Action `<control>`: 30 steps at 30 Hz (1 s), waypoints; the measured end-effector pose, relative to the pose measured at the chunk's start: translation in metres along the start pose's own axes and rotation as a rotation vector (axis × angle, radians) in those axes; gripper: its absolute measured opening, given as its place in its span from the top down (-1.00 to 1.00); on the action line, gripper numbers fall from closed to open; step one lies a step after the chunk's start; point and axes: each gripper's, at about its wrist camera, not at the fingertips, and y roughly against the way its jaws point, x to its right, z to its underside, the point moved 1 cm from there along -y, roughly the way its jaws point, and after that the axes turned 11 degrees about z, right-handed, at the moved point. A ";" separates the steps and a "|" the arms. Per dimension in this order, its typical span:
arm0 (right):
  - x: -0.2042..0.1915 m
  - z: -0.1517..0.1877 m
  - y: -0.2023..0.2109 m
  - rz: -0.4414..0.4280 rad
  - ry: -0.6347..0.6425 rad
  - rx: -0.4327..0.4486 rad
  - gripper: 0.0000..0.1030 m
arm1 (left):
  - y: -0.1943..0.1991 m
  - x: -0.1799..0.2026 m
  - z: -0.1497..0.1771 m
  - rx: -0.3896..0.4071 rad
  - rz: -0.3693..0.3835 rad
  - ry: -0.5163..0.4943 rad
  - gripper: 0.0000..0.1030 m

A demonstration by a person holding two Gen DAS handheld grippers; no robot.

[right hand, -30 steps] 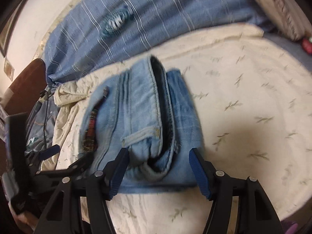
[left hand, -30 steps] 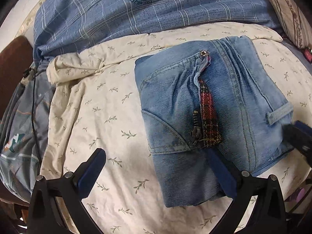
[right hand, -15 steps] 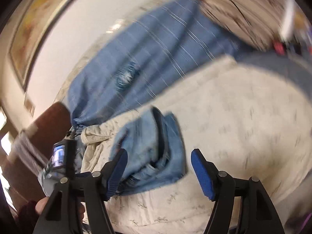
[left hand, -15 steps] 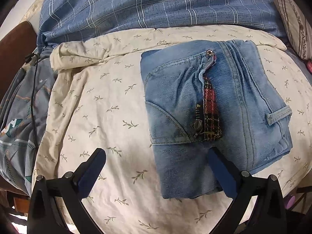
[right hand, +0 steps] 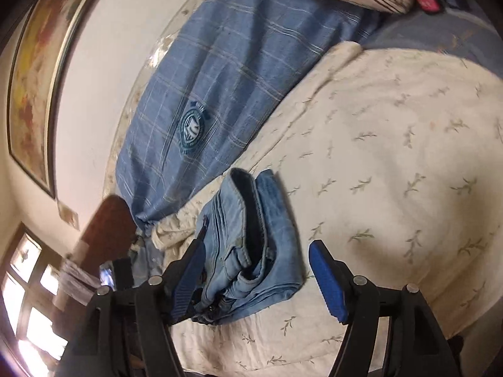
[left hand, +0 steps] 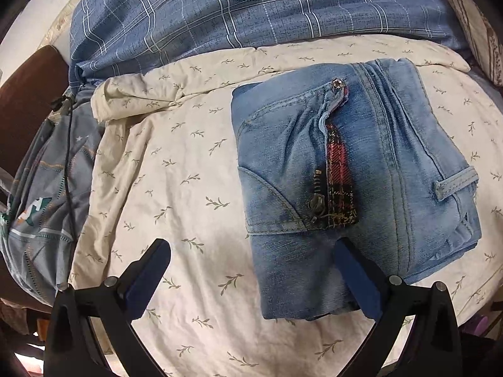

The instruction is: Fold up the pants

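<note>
Since a second ago the right gripper [right hand: 256, 271] has drawn back from the folded jeans [right hand: 251, 245] and rolled, so that its view now tilts and takes in the wall and a framed picture [right hand: 37, 88], while the left gripper [left hand: 251, 273] has hardly shifted. In the left wrist view the jeans [left hand: 355, 185] lie as a compact folded bundle on the cream leaf-print sheet [left hand: 176, 188], fly side up, with the zipper [left hand: 316, 194] open beside a red plaid lining [left hand: 339, 169] and a belt loop [left hand: 456, 182] toward the right edge. The left gripper's jaws stand wide apart and hold nothing; its right finger overlaps the bundle's near edge in the view, though contact cannot be told. A blue plaid pillow [left hand: 251, 15] lies beyond the sheet. In the right wrist view the jeans rest on the sheet [right hand: 393, 172] seen edge-on, their layers stacked, just ahead of the left blue pad. The right gripper is released, jaws spread with nothing between them, and the blue pillow [right hand: 220, 88] stretches behind.
</note>
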 end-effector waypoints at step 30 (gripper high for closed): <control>-0.011 0.000 0.001 -0.026 0.085 -0.033 -0.40 | -0.008 -0.014 0.000 -0.030 0.116 0.085 -1.00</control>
